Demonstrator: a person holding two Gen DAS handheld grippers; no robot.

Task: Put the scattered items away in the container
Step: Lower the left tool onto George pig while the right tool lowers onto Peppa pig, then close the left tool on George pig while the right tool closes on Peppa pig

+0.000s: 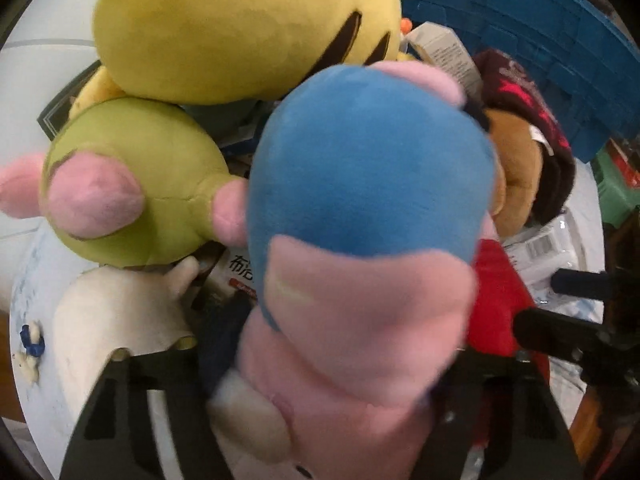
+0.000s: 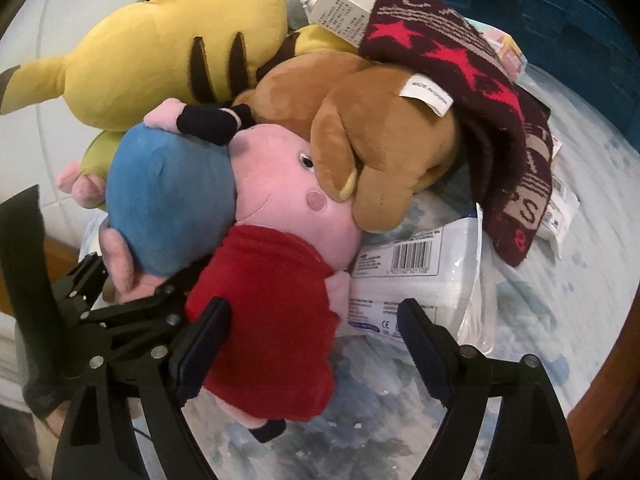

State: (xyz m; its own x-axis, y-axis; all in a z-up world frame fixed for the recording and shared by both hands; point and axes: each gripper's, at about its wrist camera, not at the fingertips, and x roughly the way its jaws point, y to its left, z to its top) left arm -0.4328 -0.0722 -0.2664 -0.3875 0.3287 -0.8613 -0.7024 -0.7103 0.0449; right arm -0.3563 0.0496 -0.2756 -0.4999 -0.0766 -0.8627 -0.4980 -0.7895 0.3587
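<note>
A pile of plush toys lies on a pale cloth. A blue-and-pink pig plush [image 1: 368, 208] fills the left wrist view, and my left gripper [image 1: 320, 412] is shut on its pink lower part. The same plush [image 2: 172, 200] shows in the right wrist view, with the left gripper [image 2: 120, 300] clamped on it. A red-dressed pink pig plush [image 2: 276, 300] lies between the fingers of my right gripper [image 2: 312, 344], which is open around its red body. The blue container [image 1: 540, 40] stands at the back right, and also shows in the right wrist view [image 2: 560, 8].
A yellow striped plush [image 2: 160, 60], a brown plush [image 2: 380, 152], a green-and-pink plush [image 1: 132, 184] and a white plush [image 1: 120, 312] crowd the pile. A dark scarf with red stars [image 2: 480, 92], a white wipes packet [image 2: 416, 280] and small boxes [image 2: 344, 12] lie nearby.
</note>
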